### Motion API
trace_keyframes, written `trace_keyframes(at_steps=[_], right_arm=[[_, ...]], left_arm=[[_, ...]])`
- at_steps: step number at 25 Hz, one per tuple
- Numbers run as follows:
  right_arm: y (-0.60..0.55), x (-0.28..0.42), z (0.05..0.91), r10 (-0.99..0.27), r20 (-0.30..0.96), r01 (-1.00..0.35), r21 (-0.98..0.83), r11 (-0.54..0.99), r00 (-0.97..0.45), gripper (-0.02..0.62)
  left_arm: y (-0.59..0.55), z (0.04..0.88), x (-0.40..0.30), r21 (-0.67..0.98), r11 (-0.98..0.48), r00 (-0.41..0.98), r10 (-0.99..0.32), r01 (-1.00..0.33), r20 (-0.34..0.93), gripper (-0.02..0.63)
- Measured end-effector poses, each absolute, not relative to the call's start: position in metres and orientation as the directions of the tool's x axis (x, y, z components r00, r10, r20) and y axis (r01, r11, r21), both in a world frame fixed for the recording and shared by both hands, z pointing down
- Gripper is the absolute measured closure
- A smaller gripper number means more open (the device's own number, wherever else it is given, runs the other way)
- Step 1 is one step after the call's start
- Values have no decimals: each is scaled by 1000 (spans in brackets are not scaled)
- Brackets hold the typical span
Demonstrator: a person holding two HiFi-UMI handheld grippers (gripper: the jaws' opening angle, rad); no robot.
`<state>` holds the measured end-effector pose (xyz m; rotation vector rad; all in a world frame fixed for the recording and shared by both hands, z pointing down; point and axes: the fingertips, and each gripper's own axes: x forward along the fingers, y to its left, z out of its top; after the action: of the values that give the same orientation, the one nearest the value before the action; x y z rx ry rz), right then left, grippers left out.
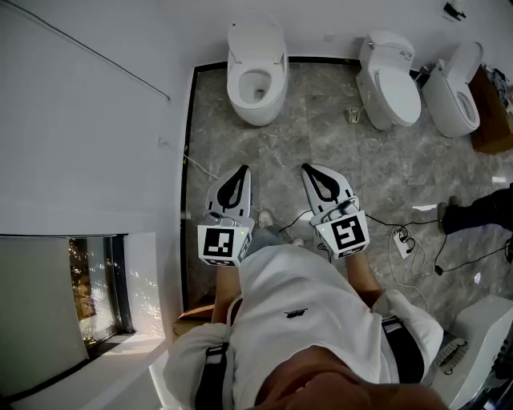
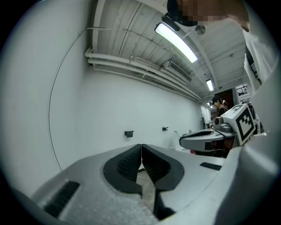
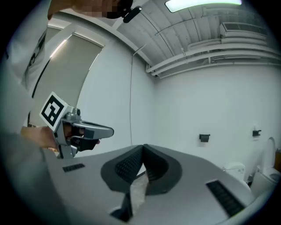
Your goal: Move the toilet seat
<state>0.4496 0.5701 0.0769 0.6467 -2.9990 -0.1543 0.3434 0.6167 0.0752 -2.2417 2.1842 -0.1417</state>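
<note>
"While they stand there, where is the toilet seat (image 1: 238, 83)?"

"On the white toilet (image 1: 256, 108) in the corner, against the back wall (image 1: 321, 24). It rings the open bowl (image 1: 256, 86) and seems to lie flat on the rim. It's straight ahead of the person (image 1: 304, 320)."

"Anything touching it?"

"No. The left hand-held gripper (image 1: 239, 176) and the right hand-held gripper (image 1: 313, 173) hover side by side over the grey stone floor (image 1: 321, 136). They are well short of that toilet, with their tips pointing towards it."

"Clenched or released?"

"Both clenched, pads meeting tip to tip, with nothing between them."

"And round about?"

"Two more white toilets stand to the right along the same wall. The middle toilet (image 1: 390, 84) has its lid down and the far toilet (image 1: 455, 100) is open. A brown box (image 1: 490, 120) sits just beside the far one. Cables (image 1: 417, 240) trail across the floor on the person's right."
</note>
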Motion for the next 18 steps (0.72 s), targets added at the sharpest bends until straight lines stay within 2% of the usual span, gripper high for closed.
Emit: trace_keyframes(at_steps=[6,18], right_arm=[[563,446,68,-408,-12,-408,70,910,-913,565],[507,400,89,-476,66,-468,102,878,-877,565]], left_arm=[[612,75,339,-70,-15,10,-998,-997,67,577],[554,87,289,-126,-59,49,-996,-990,80,577]])
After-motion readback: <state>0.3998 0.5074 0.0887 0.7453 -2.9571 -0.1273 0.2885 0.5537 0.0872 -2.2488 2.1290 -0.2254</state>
